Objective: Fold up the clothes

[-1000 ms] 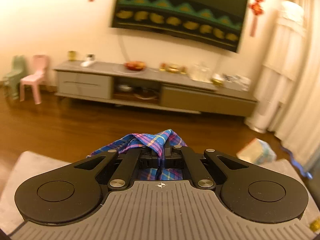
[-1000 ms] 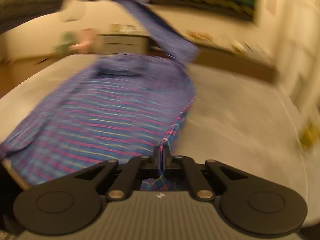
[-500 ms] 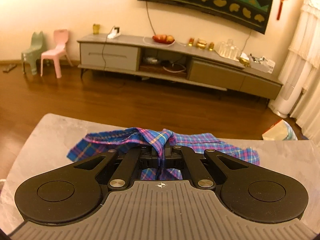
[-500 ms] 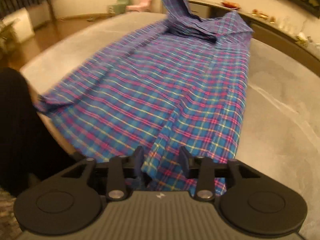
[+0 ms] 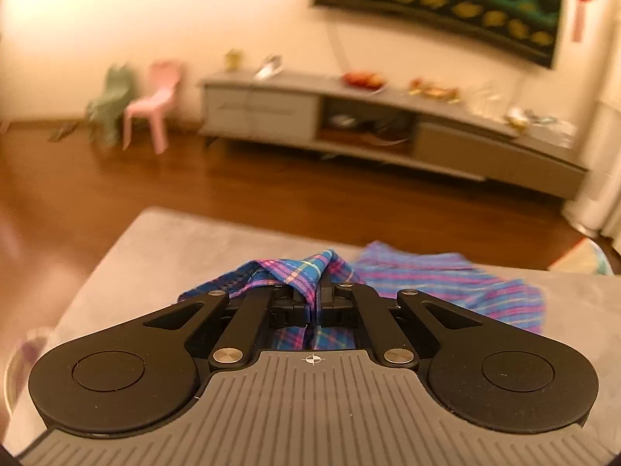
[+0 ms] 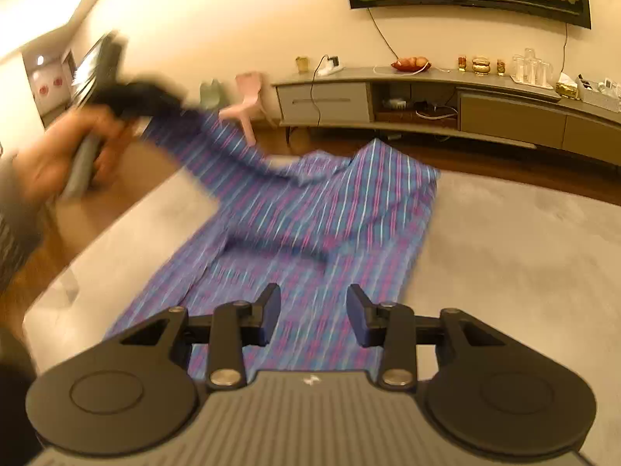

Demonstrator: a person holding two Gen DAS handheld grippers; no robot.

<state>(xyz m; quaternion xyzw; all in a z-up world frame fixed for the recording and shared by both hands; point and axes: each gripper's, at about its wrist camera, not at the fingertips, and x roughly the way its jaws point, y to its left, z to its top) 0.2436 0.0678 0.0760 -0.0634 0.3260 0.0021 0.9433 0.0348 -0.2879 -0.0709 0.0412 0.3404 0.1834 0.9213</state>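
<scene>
On the grey table (image 6: 524, 240), inspected through both wrist views:
Garment: a blue, pink and purple plaid shirt (image 6: 330, 209) lies spread flat on the table, running from the near edge toward the far edge, closer to the left edge than the right.
Raised portion: one strip of the shirt lifts off the cloth near the far edge and rises toward the upper left, where it ends at the left gripper; blurred in the right wrist view.
Left gripper (image 5: 314, 303): fingers pressed together, pinching a fold of the plaid shirt; cloth bunches over and beneath the fingertips, above the table's far-left part.
Left hand (image 6: 70, 155): wrapped round the gripper's handle, beyond the table's left edge; blurred.
Right gripper (image 6: 312, 314): fingers spread apart, nothing pinched; it hangs over the shirt's near end, and whether it touches the cloth cannot be told.
Right jaws: just been opening.
Table surface: bare grey on the right half.
Background: wooden floor, a low grey TV cabinet (image 6: 427, 105) along the wall, a pink child's chair (image 5: 155, 105) beside a green one.
</scene>
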